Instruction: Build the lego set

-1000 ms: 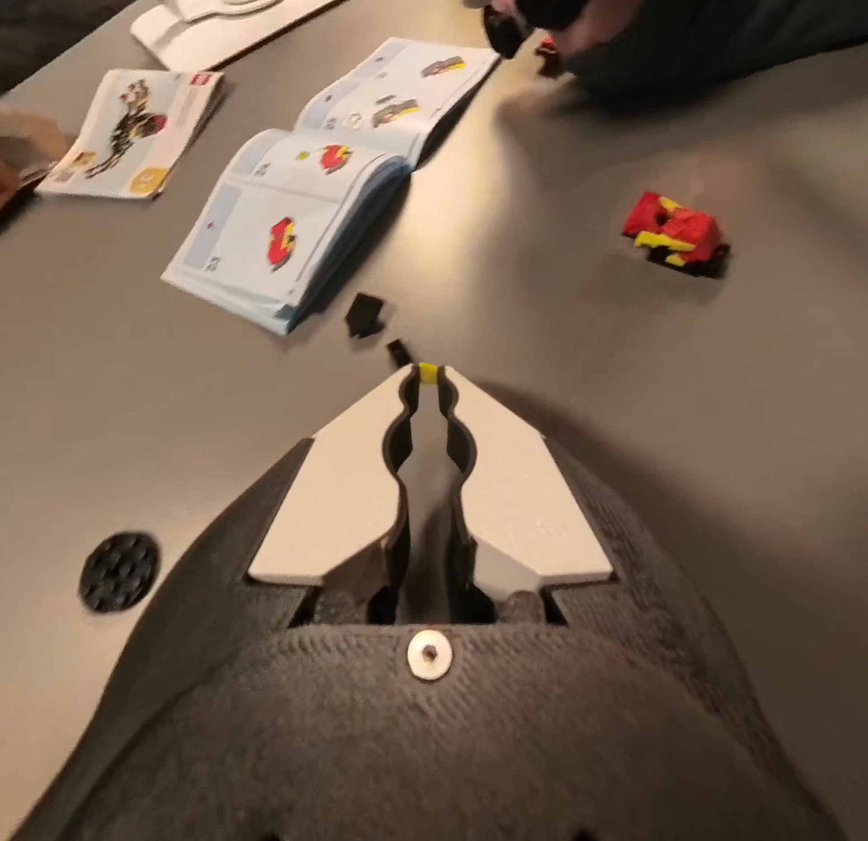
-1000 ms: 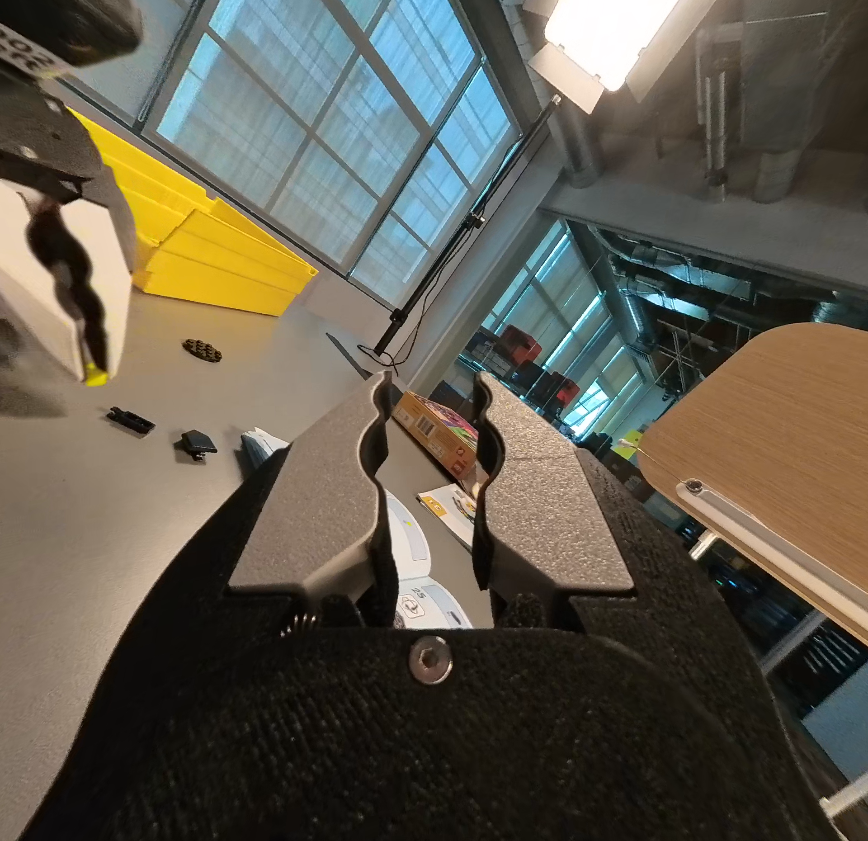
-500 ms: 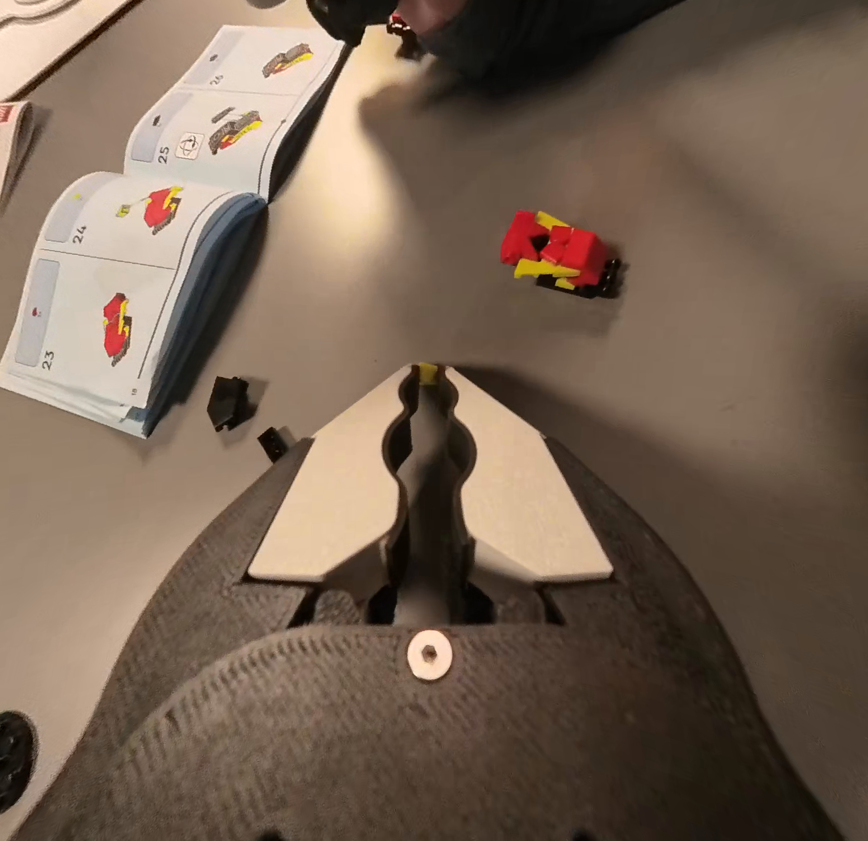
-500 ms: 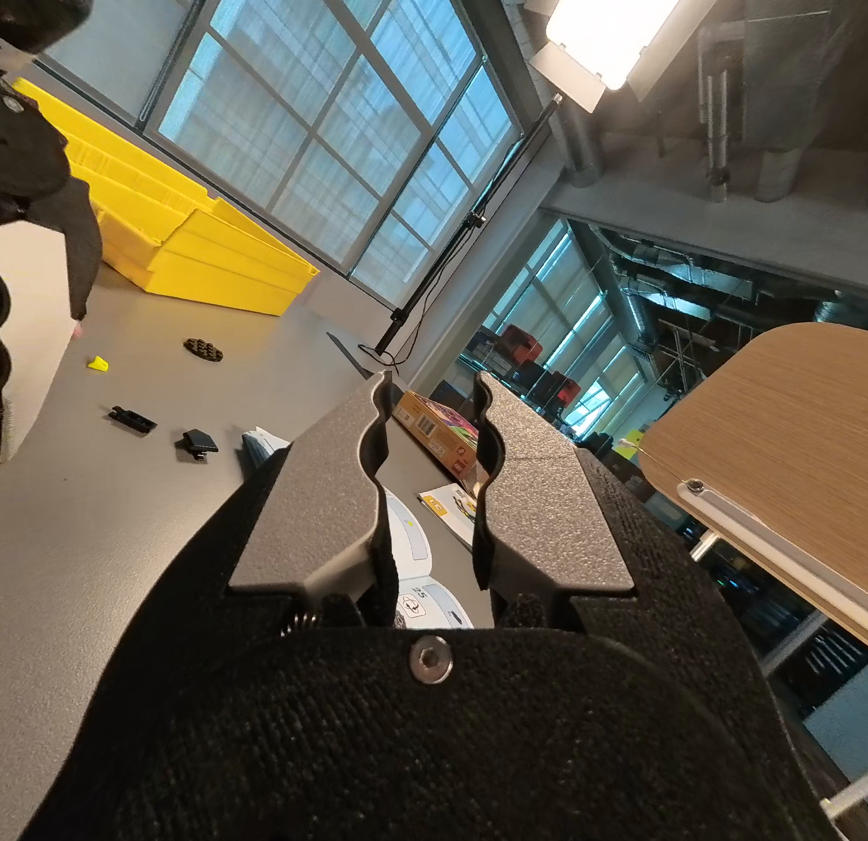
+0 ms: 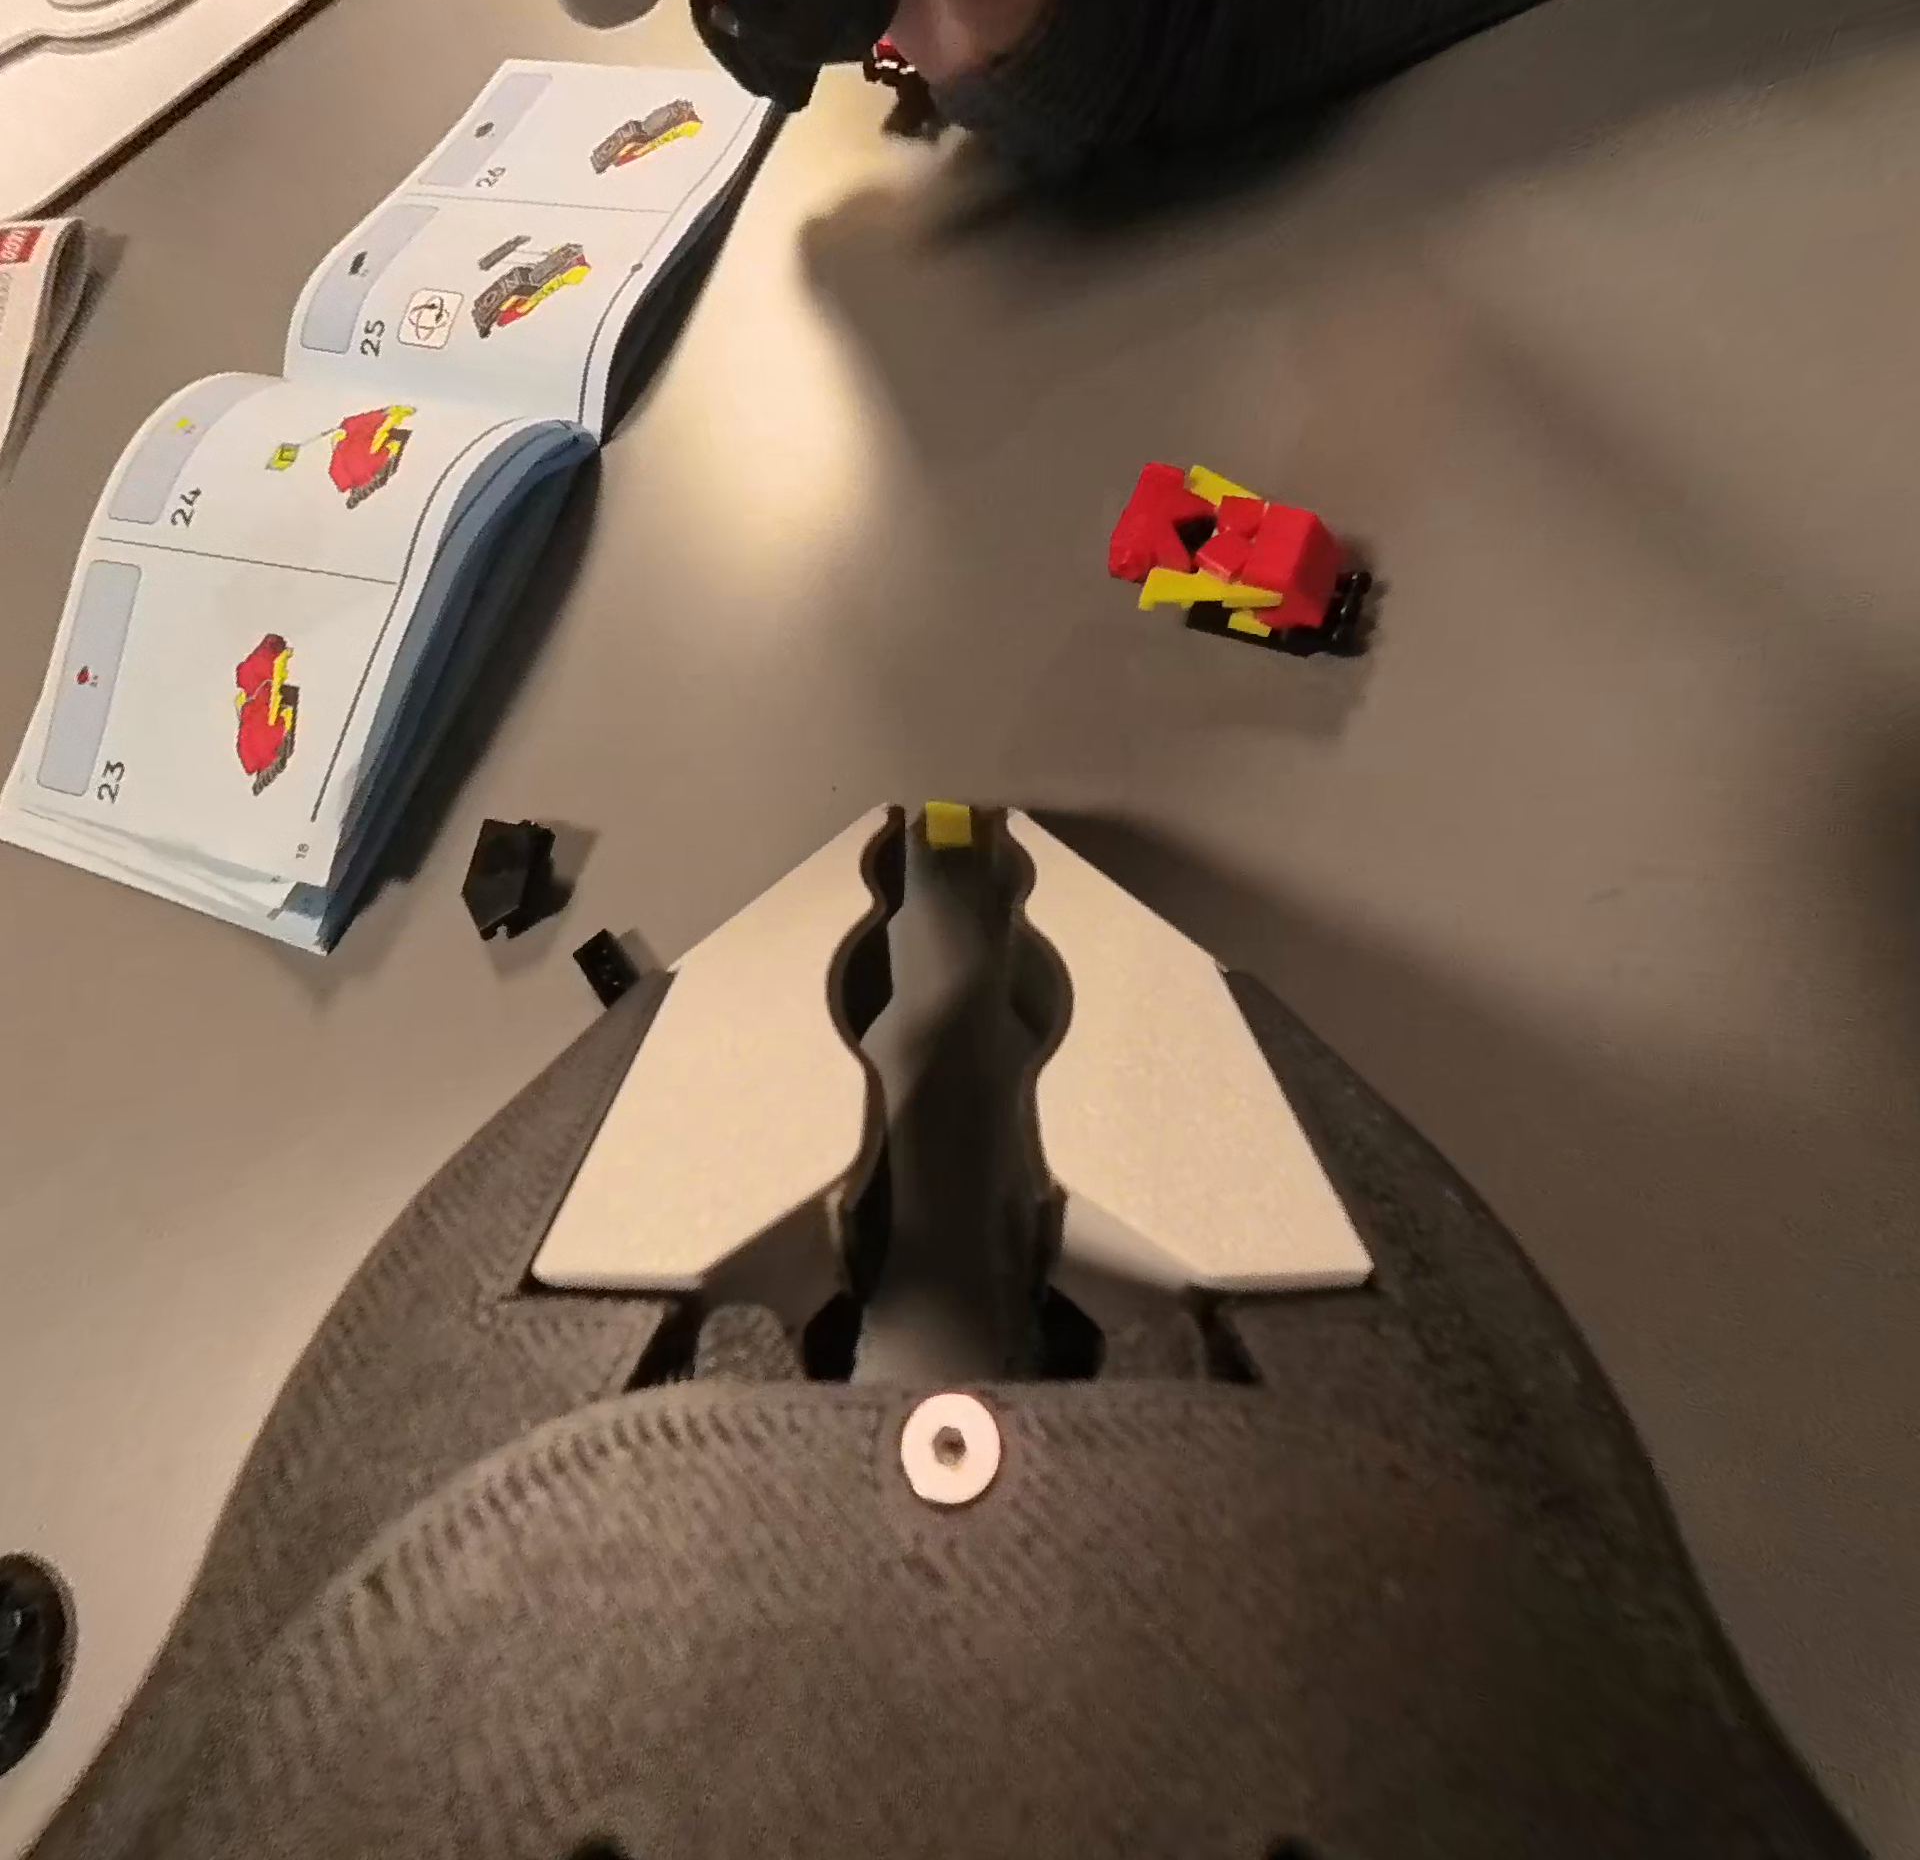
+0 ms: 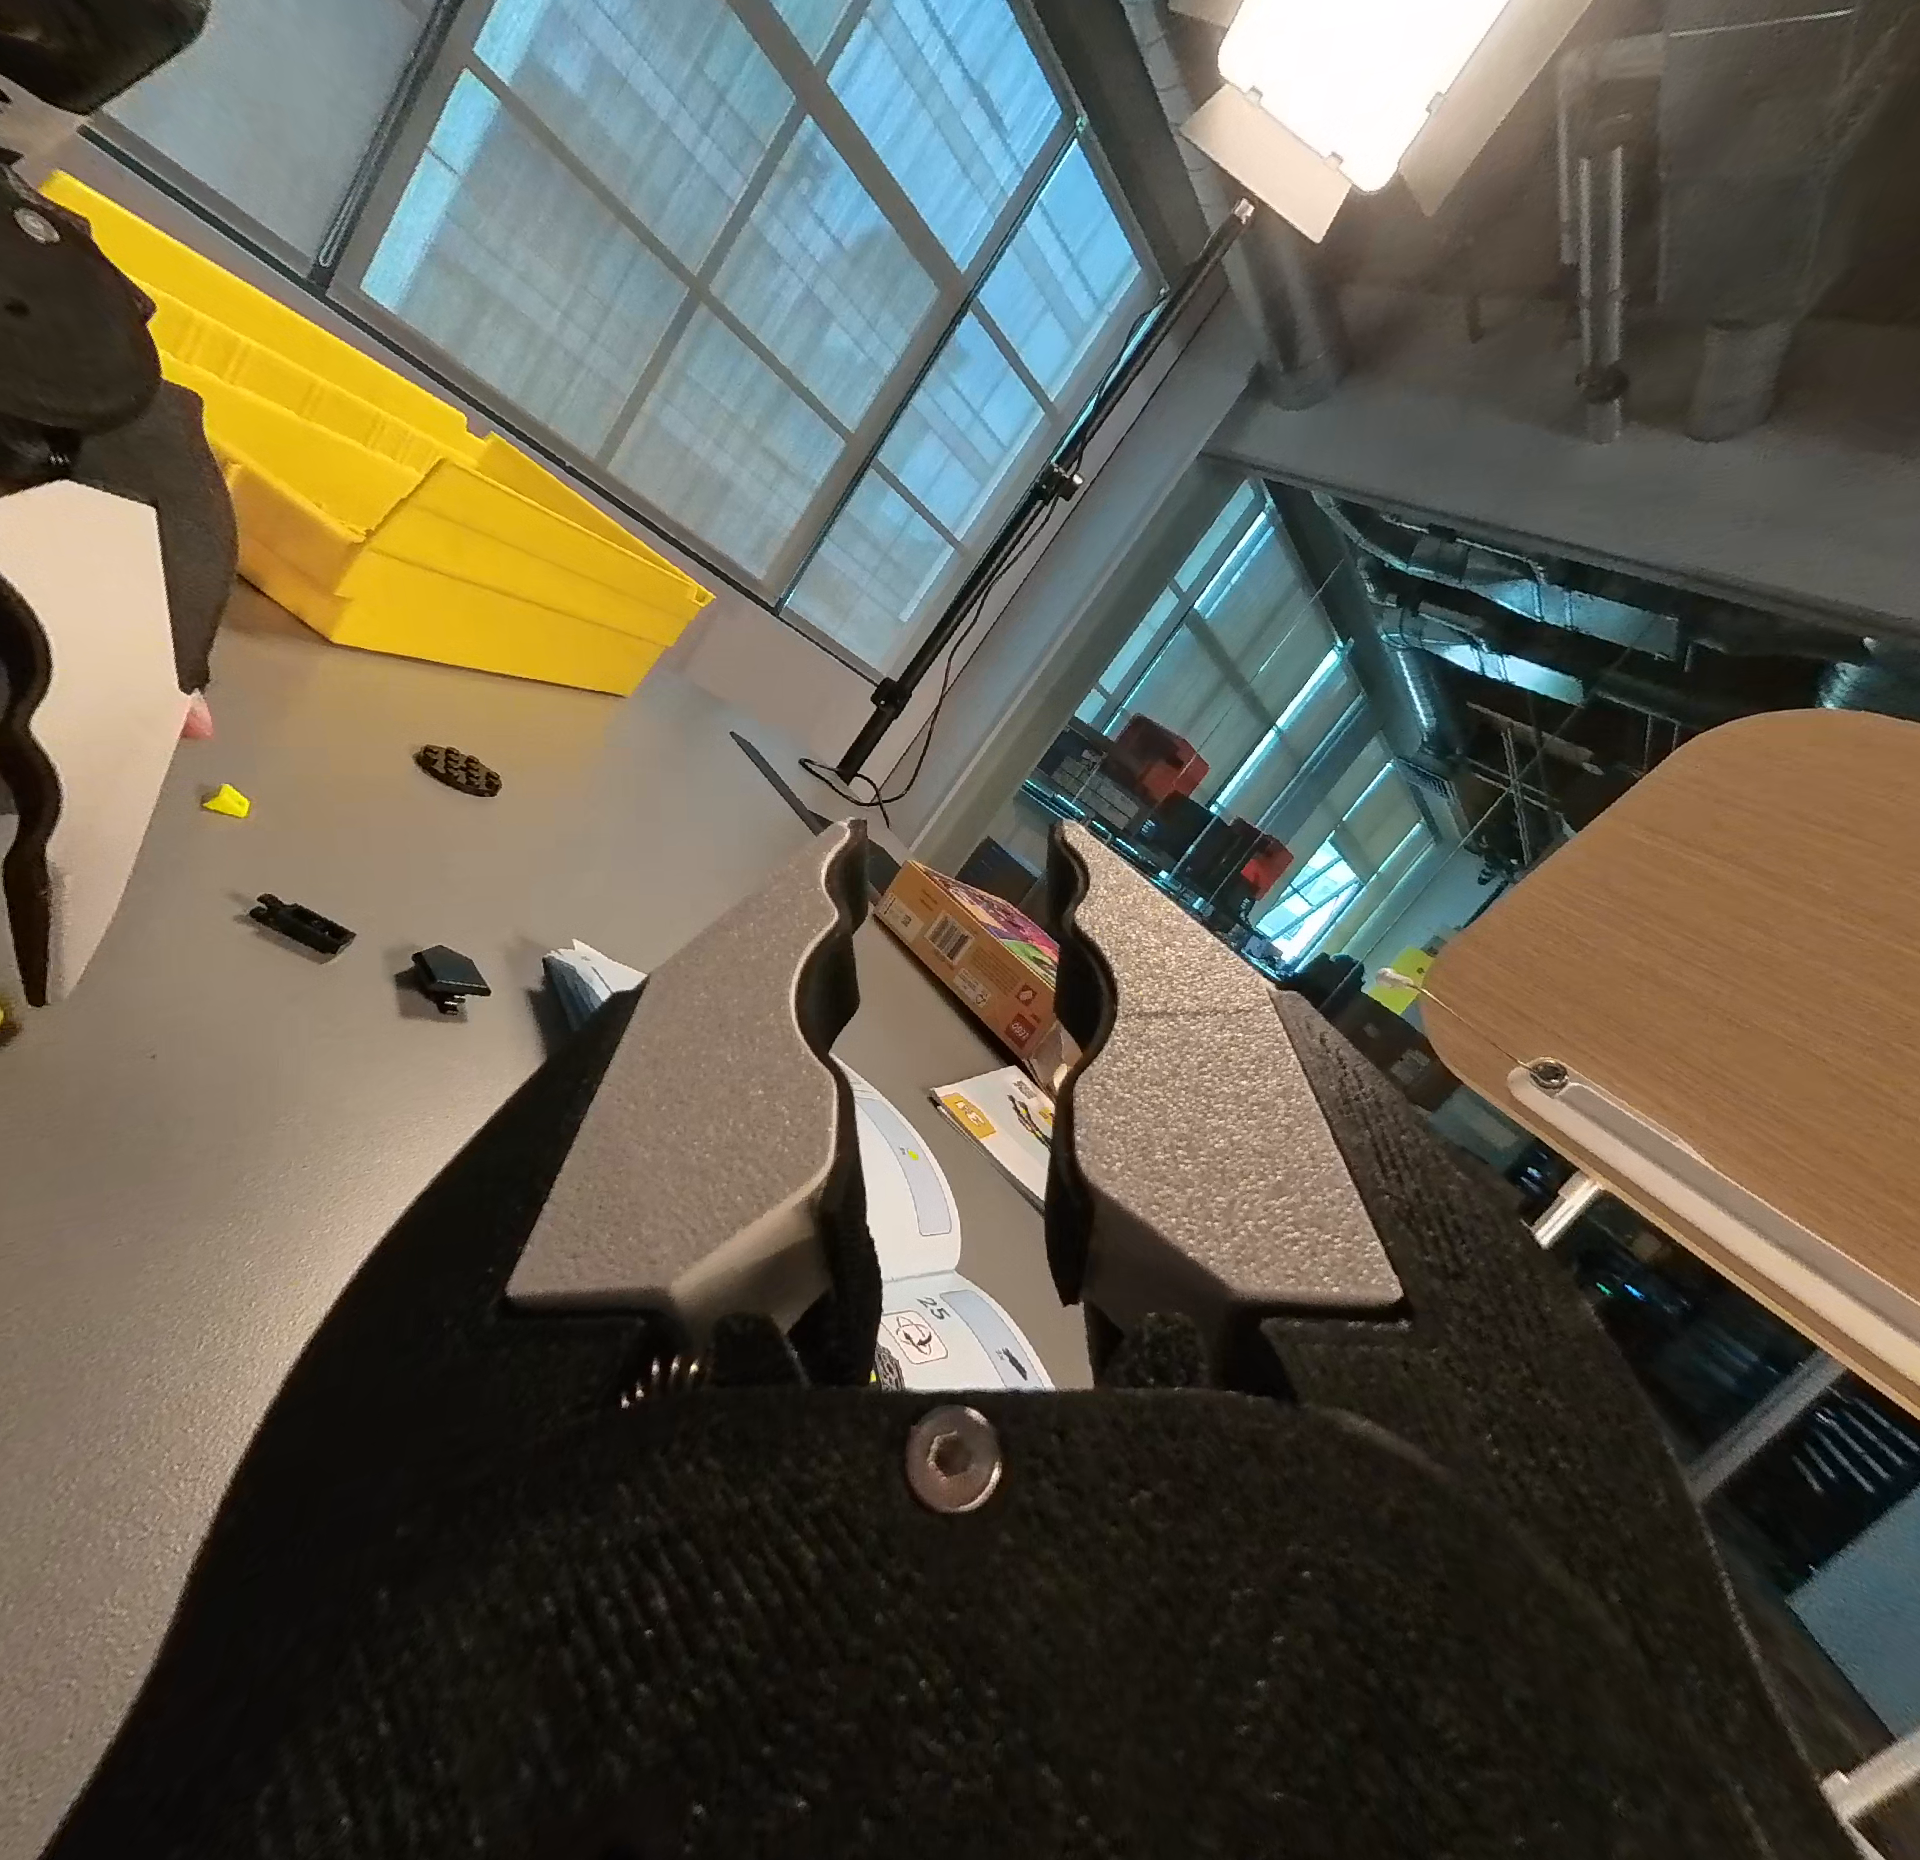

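So the half-built red, yellow and black lego model (image 5: 1236,563) is sitting on the grey table, tilted a bit on its black base. A tiny yellow piece (image 5: 945,825) is pinched at the tips of the left gripper (image 5: 948,823). Two loose black pieces, a chunky one (image 5: 509,875) and a small one (image 5: 608,963), lie just beside the open instruction booklet (image 5: 343,491). Another yellow wedge (image 6: 225,800) and a round black plate (image 6: 458,770) sit farther off.

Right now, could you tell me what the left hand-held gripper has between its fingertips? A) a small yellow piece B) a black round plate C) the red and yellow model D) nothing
A: the left hand-held gripper is closed on a small yellow piece at its tips.
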`<state>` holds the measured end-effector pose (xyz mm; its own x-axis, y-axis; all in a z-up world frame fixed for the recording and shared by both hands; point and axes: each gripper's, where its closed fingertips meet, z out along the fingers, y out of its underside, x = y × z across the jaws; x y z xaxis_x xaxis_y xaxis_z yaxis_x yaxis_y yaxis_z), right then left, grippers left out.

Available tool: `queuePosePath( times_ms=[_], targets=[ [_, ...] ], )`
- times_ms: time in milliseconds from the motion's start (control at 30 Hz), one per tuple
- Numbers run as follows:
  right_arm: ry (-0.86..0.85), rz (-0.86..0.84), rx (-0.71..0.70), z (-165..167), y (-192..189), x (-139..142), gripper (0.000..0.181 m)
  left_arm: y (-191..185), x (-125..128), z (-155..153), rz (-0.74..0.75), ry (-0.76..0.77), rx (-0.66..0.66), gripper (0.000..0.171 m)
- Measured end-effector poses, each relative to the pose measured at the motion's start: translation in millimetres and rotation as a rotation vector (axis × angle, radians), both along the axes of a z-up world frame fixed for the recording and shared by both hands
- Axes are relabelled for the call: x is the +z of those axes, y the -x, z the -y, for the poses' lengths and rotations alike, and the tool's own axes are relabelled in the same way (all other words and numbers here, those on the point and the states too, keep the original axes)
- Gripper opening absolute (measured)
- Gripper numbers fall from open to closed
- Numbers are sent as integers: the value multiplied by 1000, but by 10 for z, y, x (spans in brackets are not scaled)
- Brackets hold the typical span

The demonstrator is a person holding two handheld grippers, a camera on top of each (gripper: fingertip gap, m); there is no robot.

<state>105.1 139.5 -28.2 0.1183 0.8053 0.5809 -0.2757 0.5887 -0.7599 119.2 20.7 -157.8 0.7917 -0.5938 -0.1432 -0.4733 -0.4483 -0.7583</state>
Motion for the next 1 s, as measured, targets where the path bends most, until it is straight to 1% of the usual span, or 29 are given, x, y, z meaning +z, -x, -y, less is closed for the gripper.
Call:
queuePosePath(
  times_ms=[167,333,500,567,667,733,1000],
  targets=[
    [1,3,1,1,0,-4,32,-12,1,23,0,1,-14,15],
    [2,3,2,2,-3,-5,32,-46,-9,94,19,22,-53,9],
    [2,6,4,5,-1,-10,32,-60,-14,134,44,46,-73,9],
    [2,8,7,9,-1,-13,32,-46,-13,123,51,49,-62,13],
    [0,11,8,14,3,-19,32,-29,-3,100,59,46,-48,26],
    [-1,13,8,16,5,-23,32,-28,-4,87,65,51,-50,28],
    [-4,12,7,17,1,-21,32,-71,-14,69,74,68,-82,16]
  ],
)
